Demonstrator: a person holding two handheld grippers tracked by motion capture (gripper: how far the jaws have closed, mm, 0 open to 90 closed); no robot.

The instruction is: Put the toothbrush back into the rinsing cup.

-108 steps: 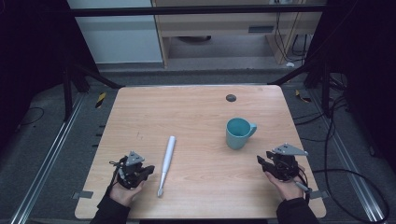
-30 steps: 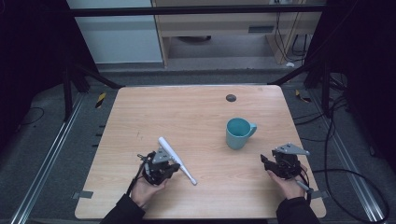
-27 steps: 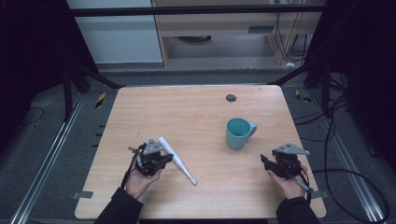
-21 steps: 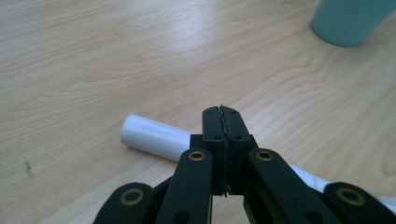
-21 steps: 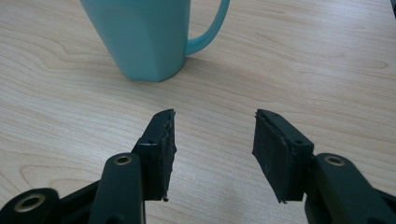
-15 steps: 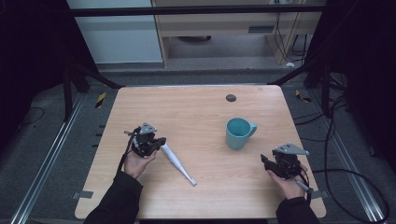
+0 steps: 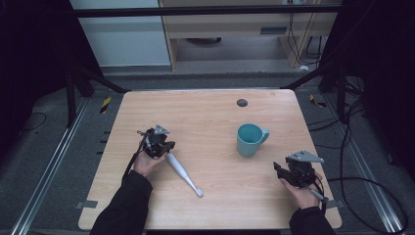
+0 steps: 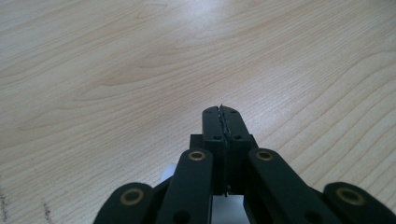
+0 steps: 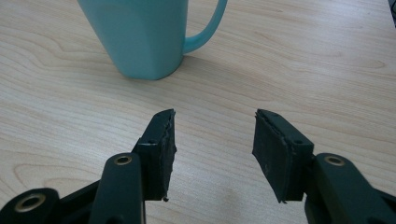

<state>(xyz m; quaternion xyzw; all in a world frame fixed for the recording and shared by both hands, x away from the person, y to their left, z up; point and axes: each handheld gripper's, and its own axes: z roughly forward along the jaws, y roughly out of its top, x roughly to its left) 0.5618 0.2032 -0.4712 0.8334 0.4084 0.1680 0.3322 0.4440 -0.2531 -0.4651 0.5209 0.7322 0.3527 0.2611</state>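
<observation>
High view
Tabletop (image 7: 205,112): a light wooden top was seen, with a small dark round spot (image 7: 241,102) near its far edge.
Mug (image 7: 250,139): a teal mug was set upright right of centre, its handle turned to the right and far side.
Toothbrush (image 7: 183,174): a white toothbrush-like stick was laid flat left of centre, slanted from far-left to near-right, its near end well apart from the mug.
Left gripper (image 7: 157,142): it was held in the left hand (image 7: 147,163) over the left half of the tabletop, just at the far end of the toothbrush; whether that end was touched could not be told.
Right gripper (image 7: 293,172): it was held in the right hand (image 7: 303,193) near the near-right corner, near the mug but apart from it.

Left gripper view
Left gripper (image 8: 222,114): the jaws were pressed flat together, with nothing seen between them, above bare wood.
Toothbrush (image 8: 169,171): a small white patch was seen under the linkage, behind the jaws; it was taken for the toothbrush, though little of it could be made out.

Right gripper view
Right gripper (image 9: 214,140): the jaws were spread wide, with bare wood between them.
Mug (image 9: 140,32): it was stood ahead of the jaws and a little left, apart from them, its handle on the right.
</observation>
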